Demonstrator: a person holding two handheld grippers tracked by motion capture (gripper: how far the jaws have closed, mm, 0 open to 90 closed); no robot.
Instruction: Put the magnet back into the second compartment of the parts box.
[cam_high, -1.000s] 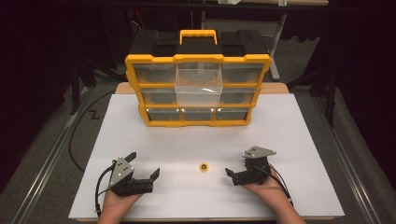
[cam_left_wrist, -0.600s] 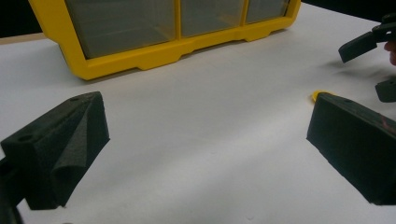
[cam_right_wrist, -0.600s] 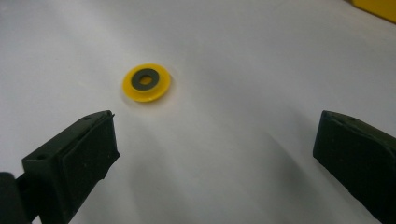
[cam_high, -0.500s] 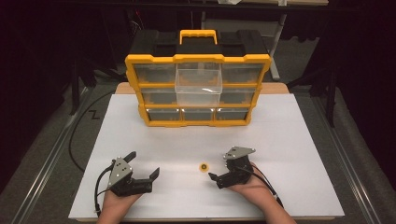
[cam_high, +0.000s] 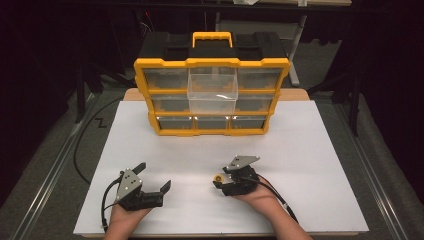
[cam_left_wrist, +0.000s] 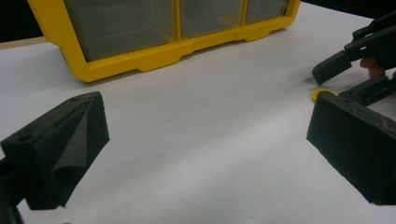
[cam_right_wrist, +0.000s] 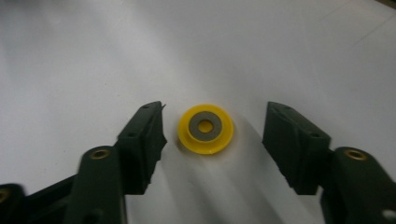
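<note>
Pick-up of the small yellow wheel (cam_right_wrist: 206, 128) is the step in hand. It lies flat on the white counter (cam_high: 320, 150), lower centre of the high view, between the jaws of the right hand-held gripper (cam_right_wrist: 212, 128), which have just been closing; gaps remain on both sides, so no grip yet. Next move, by my judgement: finish closing squarely on the rim, then lift. Left hand-held gripper (cam_high: 152, 177) rests open at lower left, holding nothing. Yellow organizer (cam_high: 212, 65) stands at upper centre; one clear drawer (cam_high: 212, 90) is pulled out and looks empty. Contents of the other drawers cannot be told.
</note>
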